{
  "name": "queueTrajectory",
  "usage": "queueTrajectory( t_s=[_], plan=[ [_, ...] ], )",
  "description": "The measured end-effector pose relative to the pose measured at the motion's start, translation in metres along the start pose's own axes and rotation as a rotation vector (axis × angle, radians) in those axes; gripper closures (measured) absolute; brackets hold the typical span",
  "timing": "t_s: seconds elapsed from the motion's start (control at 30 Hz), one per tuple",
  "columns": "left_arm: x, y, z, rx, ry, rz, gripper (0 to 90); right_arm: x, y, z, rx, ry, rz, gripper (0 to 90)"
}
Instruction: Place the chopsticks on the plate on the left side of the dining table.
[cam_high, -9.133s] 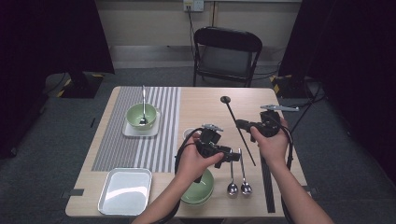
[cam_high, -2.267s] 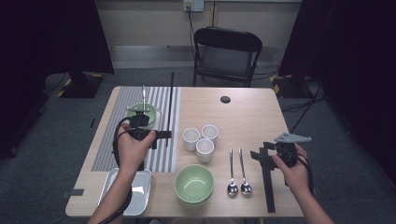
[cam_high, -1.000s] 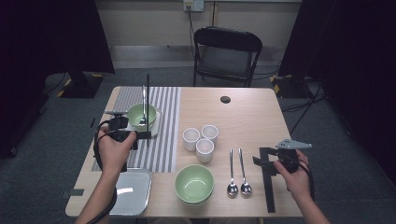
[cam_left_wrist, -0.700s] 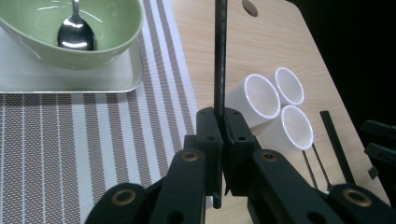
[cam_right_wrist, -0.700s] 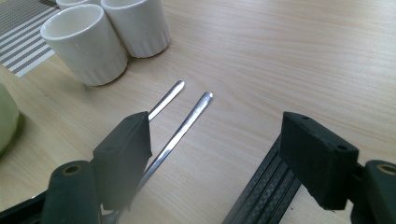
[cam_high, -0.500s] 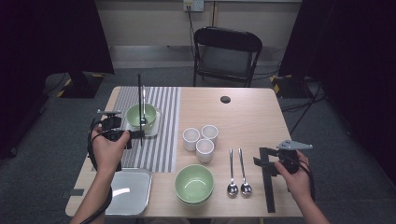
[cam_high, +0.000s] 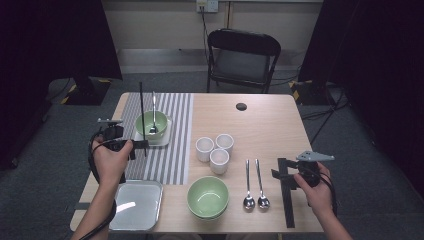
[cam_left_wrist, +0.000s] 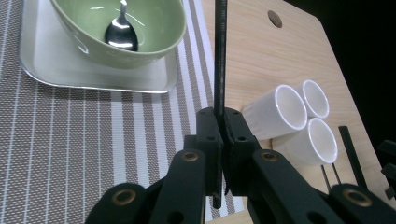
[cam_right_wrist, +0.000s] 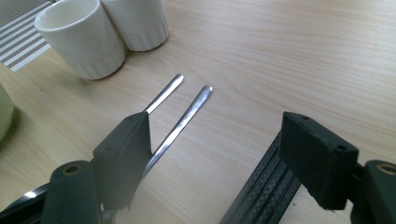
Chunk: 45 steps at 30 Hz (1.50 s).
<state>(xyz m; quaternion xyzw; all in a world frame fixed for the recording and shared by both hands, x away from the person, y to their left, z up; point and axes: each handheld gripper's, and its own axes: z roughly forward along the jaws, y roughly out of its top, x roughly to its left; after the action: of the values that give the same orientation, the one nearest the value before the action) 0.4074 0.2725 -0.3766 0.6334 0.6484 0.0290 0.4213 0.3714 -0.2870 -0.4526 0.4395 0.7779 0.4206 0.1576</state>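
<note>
My left gripper (cam_high: 140, 144) hangs over the striped mat (cam_high: 172, 150) at the table's left. It is shut on a thin black rod (cam_high: 142, 110) that stands nearly upright. In the left gripper view the jaws (cam_left_wrist: 223, 135) pinch the rod (cam_left_wrist: 219, 56) near its lower end. A green bowl (cam_high: 151, 124) with a spoon in it sits on a small square plate just beyond. My right gripper (cam_high: 280, 172) rests open near the table's right front, over more black rods (cam_high: 287, 205) lying flat. Its jaws (cam_right_wrist: 215, 135) stand wide apart with nothing between them.
Two spoons (cam_high: 254, 182) lie side by side left of the right gripper. Three white cups (cam_high: 215, 149) stand mid-table, a second green bowl (cam_high: 208, 196) at the front edge, a metal tray (cam_high: 136, 205) at front left. A folding chair (cam_high: 242, 60) stands behind the table.
My left hand has carried the upright rod leftward, from beside the bowl toward the mat's left edge. The right hand has stayed put.
</note>
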Motion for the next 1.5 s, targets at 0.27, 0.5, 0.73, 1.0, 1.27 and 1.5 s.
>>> queueTrajectory(
  t_s=[0.27, 0.5, 0.73, 1.0, 1.27, 1.5],
  plan=[
    [0.017, -0.001, -0.004, -0.015, 0.032, -0.032, 87.1, 0.000, -0.001, 0.001, 0.005, -0.003, -0.002, 24.8],
    [0.028, -0.004, -0.003, -0.021, 0.056, -0.051, 87.1, 0.001, -0.002, -0.001, 0.000, -0.009, -0.003, 24.8],
    [0.039, -0.002, 0.000, -0.029, 0.074, -0.072, 87.0, 0.001, -0.002, -0.004, -0.008, -0.020, -0.012, 24.8],
    [0.051, -0.004, 0.010, -0.032, 0.085, -0.109, 87.0, -0.003, -0.004, -0.008, -0.020, -0.033, -0.001, 24.9],
    [0.061, -0.003, 0.016, -0.021, 0.113, -0.136, 87.0, -0.007, -0.006, -0.011, -0.022, -0.044, 0.003, 24.9],
    [0.070, -0.005, 0.021, -0.017, 0.118, -0.173, 87.0, -0.008, -0.008, -0.011, -0.025, -0.050, 0.007, 24.9]
  ],
)
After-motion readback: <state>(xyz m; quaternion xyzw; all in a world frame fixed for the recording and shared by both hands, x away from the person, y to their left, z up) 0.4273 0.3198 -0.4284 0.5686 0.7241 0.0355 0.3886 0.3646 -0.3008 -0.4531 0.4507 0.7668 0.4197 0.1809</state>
